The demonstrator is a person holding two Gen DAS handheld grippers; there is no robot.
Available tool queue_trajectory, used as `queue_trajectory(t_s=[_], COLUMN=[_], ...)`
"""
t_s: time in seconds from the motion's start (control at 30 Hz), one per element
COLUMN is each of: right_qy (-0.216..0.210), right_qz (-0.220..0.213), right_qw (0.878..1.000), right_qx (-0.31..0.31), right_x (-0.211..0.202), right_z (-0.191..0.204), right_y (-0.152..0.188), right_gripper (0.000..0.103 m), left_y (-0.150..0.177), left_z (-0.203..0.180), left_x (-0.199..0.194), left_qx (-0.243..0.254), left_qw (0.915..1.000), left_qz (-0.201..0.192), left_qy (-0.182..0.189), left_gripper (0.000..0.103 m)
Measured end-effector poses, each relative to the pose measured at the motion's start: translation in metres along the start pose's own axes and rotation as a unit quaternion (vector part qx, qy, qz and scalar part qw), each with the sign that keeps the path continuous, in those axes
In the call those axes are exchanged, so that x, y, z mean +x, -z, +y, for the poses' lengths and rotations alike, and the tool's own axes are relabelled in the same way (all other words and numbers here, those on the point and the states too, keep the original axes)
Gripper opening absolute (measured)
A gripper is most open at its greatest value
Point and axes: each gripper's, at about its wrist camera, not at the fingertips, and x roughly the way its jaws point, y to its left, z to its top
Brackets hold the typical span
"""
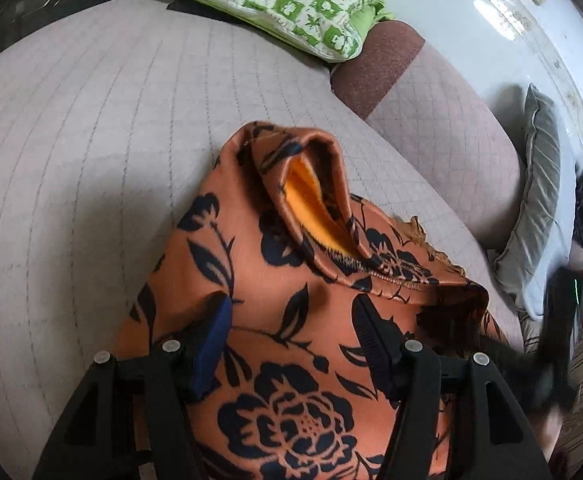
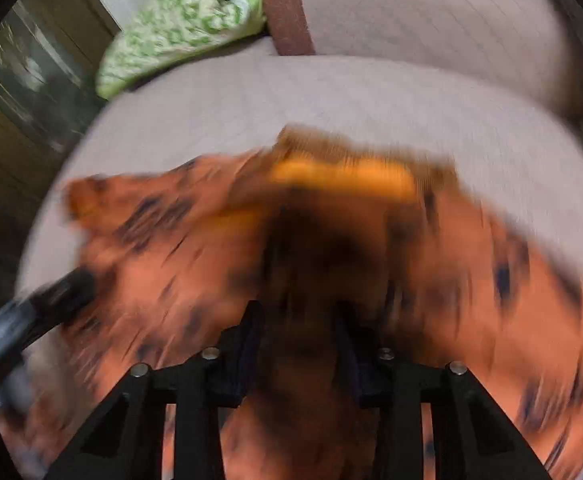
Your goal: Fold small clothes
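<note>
An orange garment (image 1: 291, 360) with a dark blue flower print lies on the quilted sofa seat (image 1: 91, 160). One end is rolled up and shows a yellow lining (image 1: 311, 204). My left gripper (image 1: 291, 304) hovers open over it, the fingers well apart with flat cloth under the gap. In the right wrist view the garment (image 2: 171, 248) is smeared by motion. My right gripper (image 2: 299, 312) stands partly open with a dark bunch of the cloth between its fingers; no pad visibly presses on it. A dark blurred shape, the left gripper (image 2: 47, 300), shows at the left edge.
A green and white patterned pillow (image 1: 275, 0) lies at the back of the seat by a brown armrest strip (image 1: 375, 68). A grey cushion (image 1: 539, 184) leans at the right. A dark blurred shape (image 1: 555, 332) sits at the right by the seat edge. White floor lies beyond.
</note>
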Motion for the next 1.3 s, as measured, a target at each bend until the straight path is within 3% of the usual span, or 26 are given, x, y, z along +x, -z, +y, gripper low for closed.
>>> queue_trajectory(t_s=[0.07, 0.1, 0.17, 0.23, 0.33, 0.43, 0.5, 0.57, 0.6, 0.73, 0.87, 1.0, 1.13, 1.3], right_qy=[0.033, 0.033, 0.024, 0.013, 0.013, 0.026, 0.049, 0.064, 0.051, 0.035, 0.007, -0.003, -0.006, -0.042], right_qz=[-0.030, -0.048, -0.096, -0.121, -0.111, -0.087, -0.080, -0.039, -0.038, -0.067, -0.098, -0.063, -0.060, -0.097], right_qw=[0.999, 0.995, 0.983, 0.977, 0.984, 0.991, 0.991, 0.987, 0.986, 0.986, 0.988, 0.990, 0.989, 0.983], right_qx=[0.024, 0.076, 0.153, 0.173, 0.137, 0.095, 0.100, 0.140, 0.153, 0.151, 0.123, 0.123, 0.138, 0.147], right_x=[0.005, 0.001, -0.017, -0.037, -0.062, -0.072, -0.073, -0.053, -0.050, -0.085, -0.122, -0.115, -0.096, -0.096], right_z=[-0.017, -0.037, -0.068, -0.082, -0.084, -0.081, -0.093, -0.121, -0.130, -0.122, -0.103, -0.099, -0.107, -0.115], right_y=[-0.041, -0.063, -0.078, -0.076, -0.044, 0.006, 0.039, 0.067, 0.075, 0.089, 0.122, 0.163, 0.184, 0.178], right_gripper=[0.037, 0.037, 0.037, 0.037, 0.037, 0.037, 0.037, 0.036, 0.035, 0.037, 0.037, 0.037, 0.037, 0.037], left_y=[-0.010, -0.013, -0.020, -0.026, -0.029, -0.028, -0.028, -0.028, -0.028, -0.032, -0.029, -0.022, -0.018, -0.035], left_z=[-0.001, -0.001, 0.005, 0.011, 0.018, 0.022, 0.028, 0.038, 0.045, 0.048, 0.032, 0.019, 0.020, 0.023], left_x=[0.004, 0.003, 0.002, 0.001, -0.005, -0.017, -0.016, -0.001, 0.004, -0.021, -0.034, -0.011, 0.014, 0.005], left_qx=[0.003, 0.002, -0.008, -0.031, -0.053, -0.049, -0.046, -0.047, -0.054, -0.082, -0.051, -0.024, -0.003, -0.030], left_qw=[1.0000, 1.0000, 0.9998, 0.9993, 0.9982, 0.9974, 0.9958, 0.9928, 0.9933, 0.9941, 0.9955, 0.9977, 0.9942, 0.9963], left_qz=[-0.004, -0.007, -0.018, -0.021, -0.023, -0.049, -0.050, -0.017, -0.007, -0.033, -0.055, -0.018, 0.023, -0.013], left_qy=[0.000, 0.001, 0.005, 0.011, 0.015, -0.020, -0.061, -0.108, -0.102, -0.063, -0.057, -0.060, -0.105, -0.080], left_gripper=[0.063, 0.063, 0.063, 0.063, 0.063, 0.063, 0.071, 0.075, 0.075, 0.075, 0.077, 0.077, 0.082, 0.082])
